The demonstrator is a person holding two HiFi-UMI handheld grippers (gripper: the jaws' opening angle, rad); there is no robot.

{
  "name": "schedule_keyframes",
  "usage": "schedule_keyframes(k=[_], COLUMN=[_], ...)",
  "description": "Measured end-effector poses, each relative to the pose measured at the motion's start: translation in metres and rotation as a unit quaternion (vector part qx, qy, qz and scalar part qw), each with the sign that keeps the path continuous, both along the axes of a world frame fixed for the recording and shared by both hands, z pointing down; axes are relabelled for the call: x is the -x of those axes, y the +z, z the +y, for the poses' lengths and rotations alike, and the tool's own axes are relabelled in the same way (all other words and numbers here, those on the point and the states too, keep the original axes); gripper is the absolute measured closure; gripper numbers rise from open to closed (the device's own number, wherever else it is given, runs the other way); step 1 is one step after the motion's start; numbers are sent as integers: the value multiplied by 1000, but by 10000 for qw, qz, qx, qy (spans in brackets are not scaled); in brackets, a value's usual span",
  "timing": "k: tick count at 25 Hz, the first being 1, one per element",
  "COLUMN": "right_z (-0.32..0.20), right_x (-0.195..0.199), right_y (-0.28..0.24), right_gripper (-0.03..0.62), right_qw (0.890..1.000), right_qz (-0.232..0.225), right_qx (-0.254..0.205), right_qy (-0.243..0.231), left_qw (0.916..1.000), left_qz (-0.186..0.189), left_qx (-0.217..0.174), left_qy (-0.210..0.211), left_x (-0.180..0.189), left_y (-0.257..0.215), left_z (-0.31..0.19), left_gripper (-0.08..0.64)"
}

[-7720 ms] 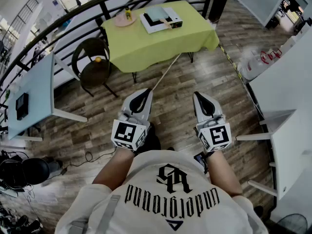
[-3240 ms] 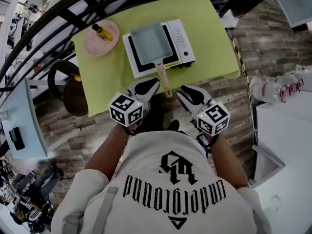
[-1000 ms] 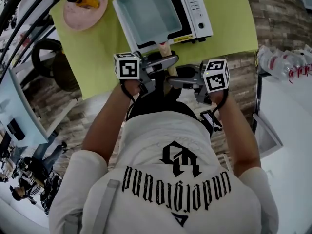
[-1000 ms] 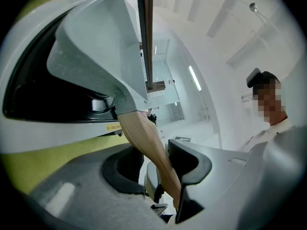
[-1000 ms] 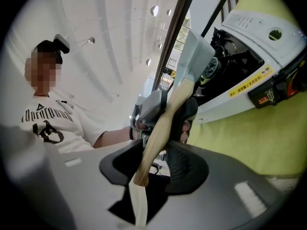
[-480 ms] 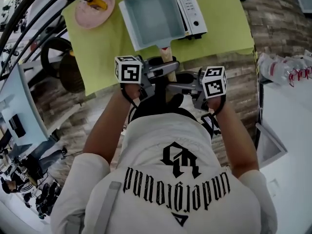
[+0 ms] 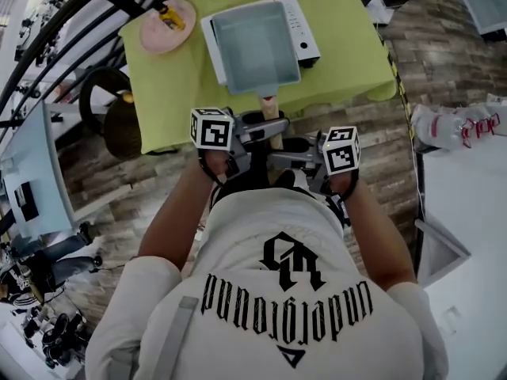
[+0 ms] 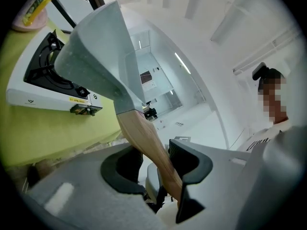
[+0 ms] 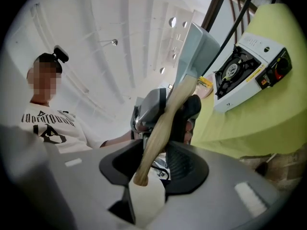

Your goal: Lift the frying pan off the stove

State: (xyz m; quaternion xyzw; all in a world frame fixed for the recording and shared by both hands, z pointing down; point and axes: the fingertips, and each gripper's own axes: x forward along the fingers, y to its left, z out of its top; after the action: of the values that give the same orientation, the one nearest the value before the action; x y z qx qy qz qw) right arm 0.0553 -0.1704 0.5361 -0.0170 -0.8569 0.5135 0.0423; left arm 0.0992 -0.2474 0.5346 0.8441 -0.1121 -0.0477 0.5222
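Note:
The grey square frying pan (image 7: 255, 47) hangs above the white tabletop stove (image 7: 306, 36), clear of the burner (image 8: 45, 66). Its wooden handle (image 7: 270, 119) points toward me. My left gripper (image 7: 268, 131) reaches in from the left and my right gripper (image 7: 279, 155) from the right. In the left gripper view the handle (image 8: 146, 143) runs between the jaws, which are opening slightly while still holding it. In the right gripper view the handle's end (image 9: 160, 128) sits pinched between the pads, with the pan (image 9: 196, 51) tilted up beyond.
The stove stands on a table with a yellow-green cloth (image 7: 348, 62). A pink plate (image 7: 168, 26) with a yellow bottle lies at the cloth's far left. A dark round chair (image 7: 119, 121) and a railing are to the left. A white counter (image 7: 467, 188) is on the right.
Both grippers closed in from either side of the handle and stayed on it. The pan has come up off the burner and now covers more of the stove.

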Motion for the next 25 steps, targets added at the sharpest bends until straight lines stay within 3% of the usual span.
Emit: schedule_keyframes(k=[16, 25], right_z=[102, 146], right_x=[-8, 22], right_y=[-45, -51], right_gripper=[439, 437], right_qw=[9989, 9985], right_qz=[-211, -250], right_qx=[-241, -389], right_qy=[-339, -296], left_qw=[9986, 9988], left_qz=[-340, -351], left_qx=[-215, -325], left_qy=[-346, -101], left_x=[-6, 19], left_y=[-42, -51], left_z=[100, 144], left_gripper=[374, 374])
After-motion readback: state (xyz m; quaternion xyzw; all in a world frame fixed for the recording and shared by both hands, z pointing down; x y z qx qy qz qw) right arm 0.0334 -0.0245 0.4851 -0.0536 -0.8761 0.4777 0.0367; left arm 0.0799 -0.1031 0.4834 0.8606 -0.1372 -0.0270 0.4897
